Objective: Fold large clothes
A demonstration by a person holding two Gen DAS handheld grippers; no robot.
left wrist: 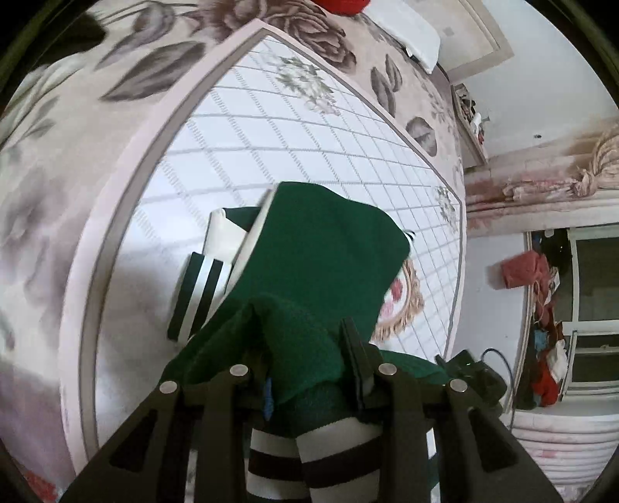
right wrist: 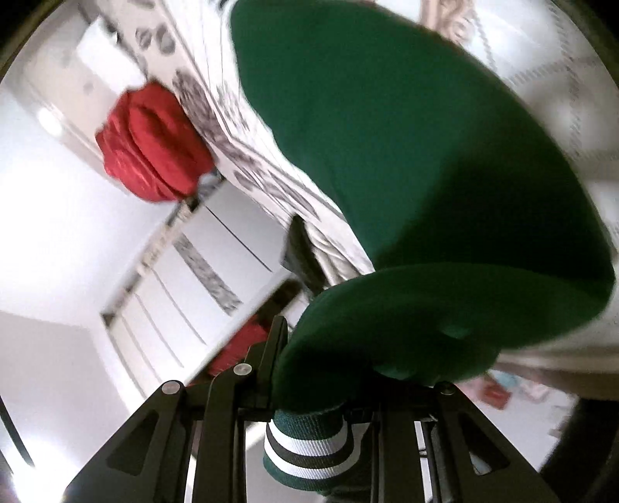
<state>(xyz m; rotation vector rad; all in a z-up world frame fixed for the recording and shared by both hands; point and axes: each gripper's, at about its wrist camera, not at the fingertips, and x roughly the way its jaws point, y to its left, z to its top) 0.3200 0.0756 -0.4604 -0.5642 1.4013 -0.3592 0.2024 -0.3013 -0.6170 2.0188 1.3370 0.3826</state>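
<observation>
A dark green garment [left wrist: 329,251] with green-and-white striped cuffs and hem hangs over the bed, partly draped on it. In the left wrist view my left gripper [left wrist: 305,348] is shut on a bunched fold of it, and the striped hem [left wrist: 309,456] sags between the finger bases. A striped cuff [left wrist: 201,294] and white lining lie on the quilt. In the right wrist view my right gripper [right wrist: 348,348] is shut on another edge of the green garment [right wrist: 406,162], which billows over the right finger and hides it. A striped band [right wrist: 305,445] hangs below the jaws.
The bed carries a white quilt with a grey grid [left wrist: 294,127] over a floral blanket [left wrist: 58,162]. A white pillow [left wrist: 410,35] lies at the bed's far end. A red bundle [right wrist: 154,143] sits at the bed's edge, with white cabinet doors [right wrist: 201,278] behind. Clutter stands by the window [left wrist: 541,329].
</observation>
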